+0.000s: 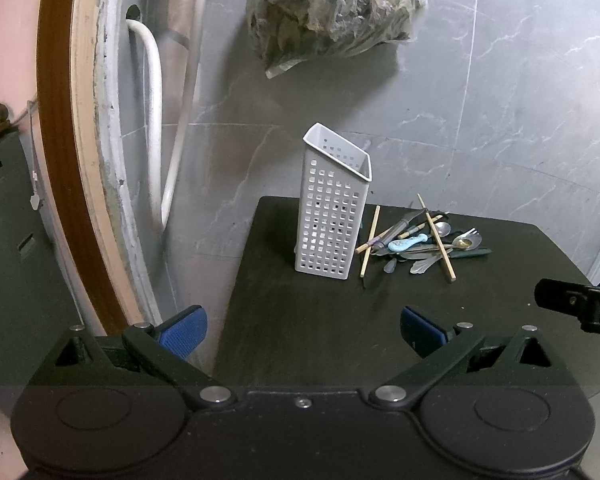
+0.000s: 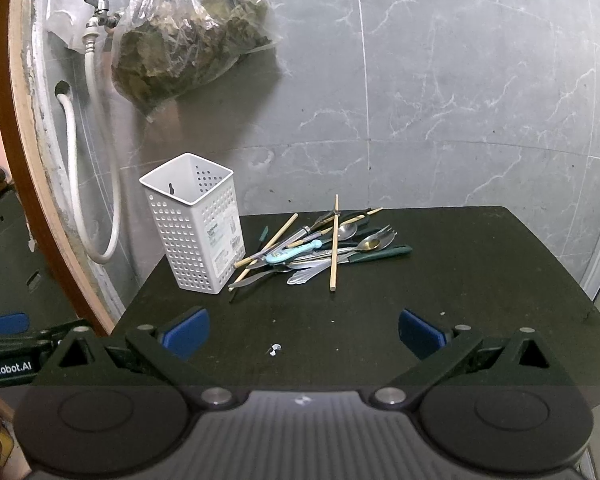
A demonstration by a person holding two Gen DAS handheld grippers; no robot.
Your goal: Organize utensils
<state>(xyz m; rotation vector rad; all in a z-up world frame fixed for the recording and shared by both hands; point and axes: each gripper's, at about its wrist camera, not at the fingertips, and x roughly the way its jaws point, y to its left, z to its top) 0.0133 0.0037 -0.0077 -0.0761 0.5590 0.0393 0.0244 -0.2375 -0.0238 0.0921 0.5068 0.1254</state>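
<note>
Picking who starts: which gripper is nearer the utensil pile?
Right, though narrowly. The right gripper faces the pile almost head-on; the left gripper sits further left, nearer the holder. Both are open.

text: "GenRobot.AI" | on: left tool [image 2: 4, 364] | holder label [image 2: 224, 240]: unreadable

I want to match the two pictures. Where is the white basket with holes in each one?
Left wrist view: white basket stands centre, left of the utensil pile.
Right wrist view: white basket stands left of centre.
Shared landmark: the utensil pile, always to its right.
</note>
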